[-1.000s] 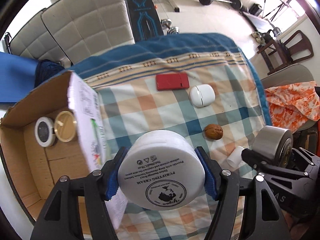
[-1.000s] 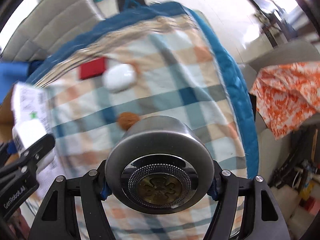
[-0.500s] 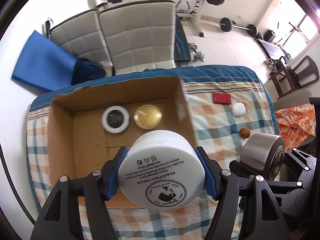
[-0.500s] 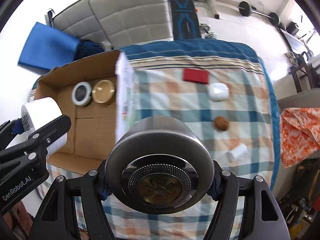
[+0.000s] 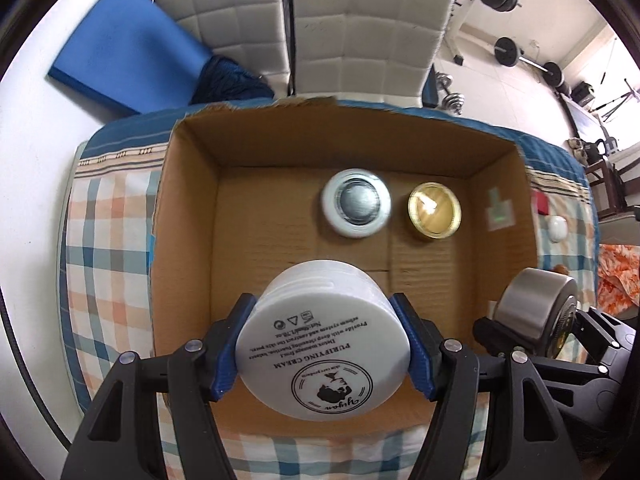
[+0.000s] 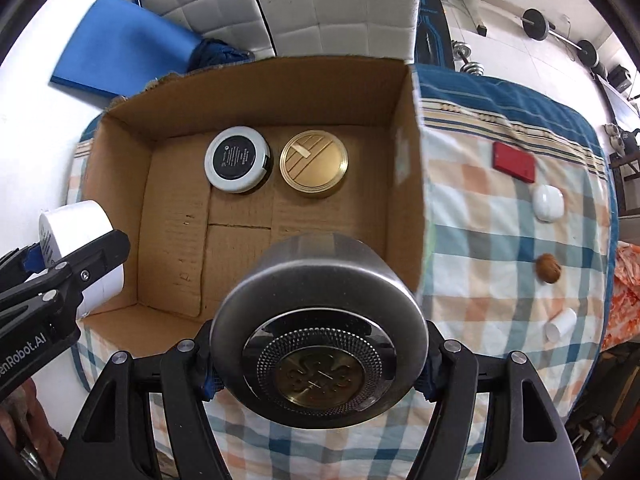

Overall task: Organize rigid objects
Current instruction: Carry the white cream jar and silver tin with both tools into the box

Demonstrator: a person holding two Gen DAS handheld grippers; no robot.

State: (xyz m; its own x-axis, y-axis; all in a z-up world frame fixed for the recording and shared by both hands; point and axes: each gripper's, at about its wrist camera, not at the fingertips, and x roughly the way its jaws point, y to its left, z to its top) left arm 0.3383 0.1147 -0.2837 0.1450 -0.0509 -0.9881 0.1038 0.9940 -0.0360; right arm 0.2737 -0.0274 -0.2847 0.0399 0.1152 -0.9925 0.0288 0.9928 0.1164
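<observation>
My left gripper is shut on a white cream jar and holds it above the near part of an open cardboard box. My right gripper is shut on a round silver metal tin, held above the box's near right corner. On the box floor lie a white-rimmed black tin and a gold tin. The silver tin also shows in the left wrist view, and the jar in the right wrist view.
On the plaid cloth right of the box lie a red case, a white earbud case, a walnut and a small white cap. Grey padded chairs stand behind the table.
Both grippers have swung left from over the cloth to over the box, carrying the jar and the silver tin. The box now fills the middle of both views.
</observation>
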